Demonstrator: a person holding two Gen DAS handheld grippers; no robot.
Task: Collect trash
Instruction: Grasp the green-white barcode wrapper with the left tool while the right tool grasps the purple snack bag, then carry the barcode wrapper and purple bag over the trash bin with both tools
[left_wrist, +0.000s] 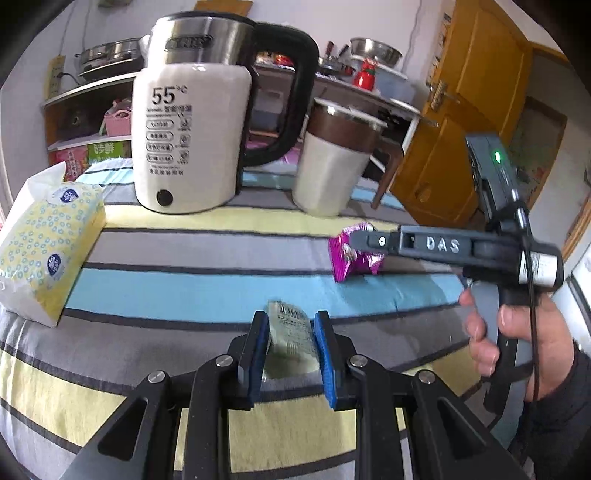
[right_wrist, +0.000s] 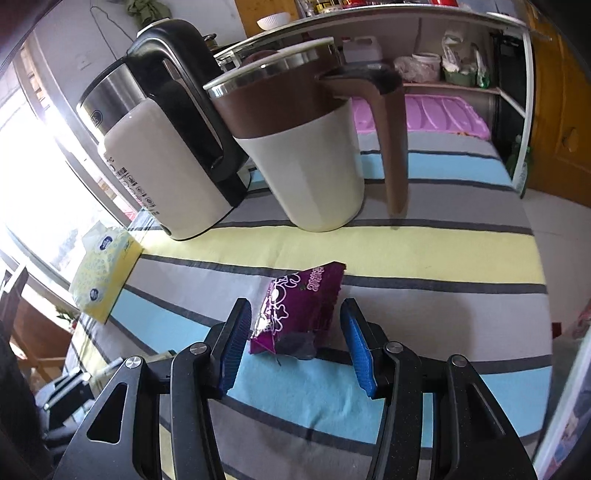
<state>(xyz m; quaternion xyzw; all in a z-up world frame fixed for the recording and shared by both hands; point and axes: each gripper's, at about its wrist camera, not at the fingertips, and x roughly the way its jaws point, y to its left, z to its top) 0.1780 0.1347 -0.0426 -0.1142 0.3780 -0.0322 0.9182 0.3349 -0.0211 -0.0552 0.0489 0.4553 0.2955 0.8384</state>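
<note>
Striped cloth (left_wrist: 207, 258) in grey, pale yellow and sky blue, with thin dark lines, covers the table; its weave looks soft and matte. The left gripper (left_wrist: 291, 332) has its ribbed blue pads set narrow against both sides of a pale green wrapper (left_wrist: 291, 332), a flat crinkly sachet with fine printed text, so it holds that piece of trash just above the cloth. Ahead of it and to its right lies a purple wrapper (right_wrist: 299, 310), glossy foil with white outline drawings, creased and torn at its far corner. The right gripper (right_wrist: 295, 332) straddles this packet: the left pad sits at its edge, the right pad stands clear, so the jaws are half-wide and not pressing it. A hand (left_wrist: 524, 343) grips the black handle of that tool.

Beyond both tongs stand a cream plastic kettle (left_wrist: 192, 129) with a brushed steel band and black loop handle, and a cream tapered jug (right_wrist: 306, 162) with a brown collar, steel rim and brown handle. Far left of the left tongs lies a soft tissue pack (left_wrist: 48, 243), yellow with small ring patterns.
</note>
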